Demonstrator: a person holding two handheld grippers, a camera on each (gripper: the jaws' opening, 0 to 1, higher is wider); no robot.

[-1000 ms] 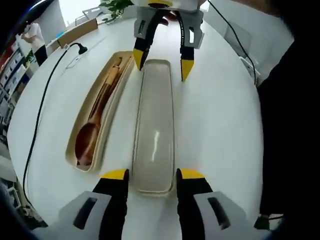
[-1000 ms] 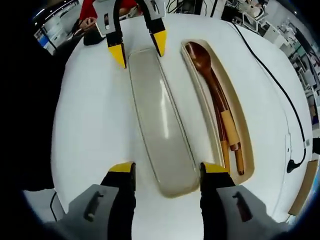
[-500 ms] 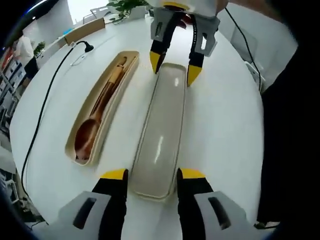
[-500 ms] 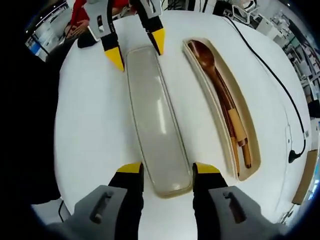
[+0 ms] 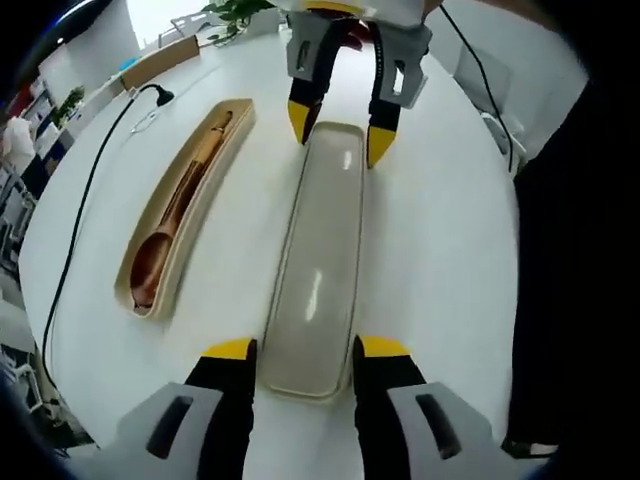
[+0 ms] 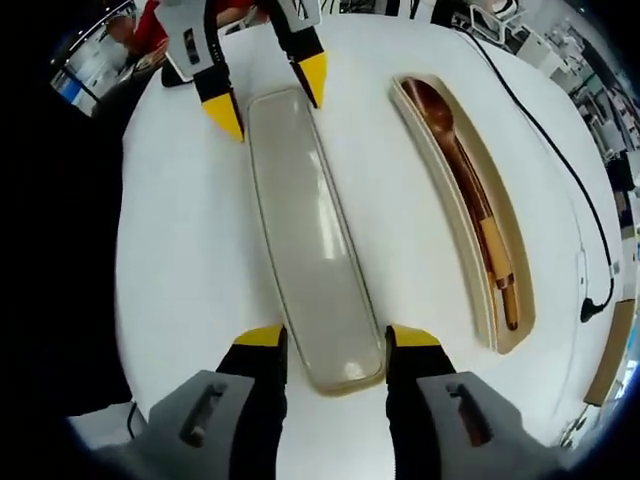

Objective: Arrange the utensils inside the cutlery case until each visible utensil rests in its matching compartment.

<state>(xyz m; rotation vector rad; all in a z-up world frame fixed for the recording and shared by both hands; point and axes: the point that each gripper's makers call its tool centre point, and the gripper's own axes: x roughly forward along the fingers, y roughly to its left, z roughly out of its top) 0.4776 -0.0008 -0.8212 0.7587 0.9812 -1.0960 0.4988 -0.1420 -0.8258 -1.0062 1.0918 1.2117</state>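
Note:
A long translucent case lid runs straight away from me on the white round table. My left gripper is shut on the lid's near end, one jaw against each long edge. The right gripper grips the far end the same way. In the right gripper view the lid lies between my right gripper and the left gripper. The beige case base lies apart to the left, holding a wooden spoon. Wooden sticks lie beside the spoon in the base.
A black cable curves along the table's left side to a plug. A potted plant and a wooden board stand at the far edge. A person's dark clothing borders the table on the right.
The right gripper's jaws have closed in on the lid's end. The gap between the lid and the case base has widened. Both views have shifted a little.

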